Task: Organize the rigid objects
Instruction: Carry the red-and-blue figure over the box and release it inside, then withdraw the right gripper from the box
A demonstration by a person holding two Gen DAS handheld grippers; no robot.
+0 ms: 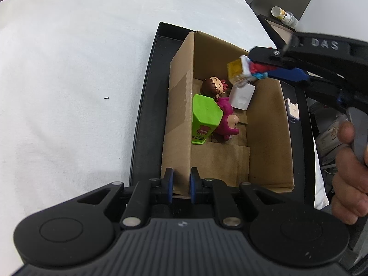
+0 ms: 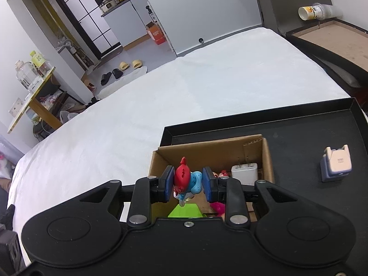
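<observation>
Looking across the scene from biggest to smallest, I see the white bed cover (image 2: 207, 76) first, spreading under everything. On it sits the shallow black tray (image 1: 147, 96), and in the tray stands the open brown cardboard box (image 1: 266, 133). Inside the box lie a green hexagonal plastic container (image 1: 204, 117), a doll with a brown head and magenta body (image 1: 220, 105) leaning against it, and a white plug-in charger block (image 1: 242, 96) near the far wall. A small white and pale-blue adapter (image 2: 337, 163) rests on the tray floor outside the box, off to the right of it in the right wrist view.

My left tongs (image 1: 181, 181) are closed on the near wall of the box, one pad on each side of the cardboard edge, steadying it.

My right tongs (image 2: 187, 181) are clamped on a small red and blue toy figure on a yellow cube base (image 1: 243, 71). In the left wrist view the figure hangs above the far right corner of the box, over the charger, its base pointing into the box and its long axis lying along the line of the tongs.

The relation that matters, I judge, is this: the figure is already above the box opening, so free floor lies straight below and slightly toward me. The right hand is the only one placed to drop it, and the open cardboard floor near the front looks the safest landing.
</observation>
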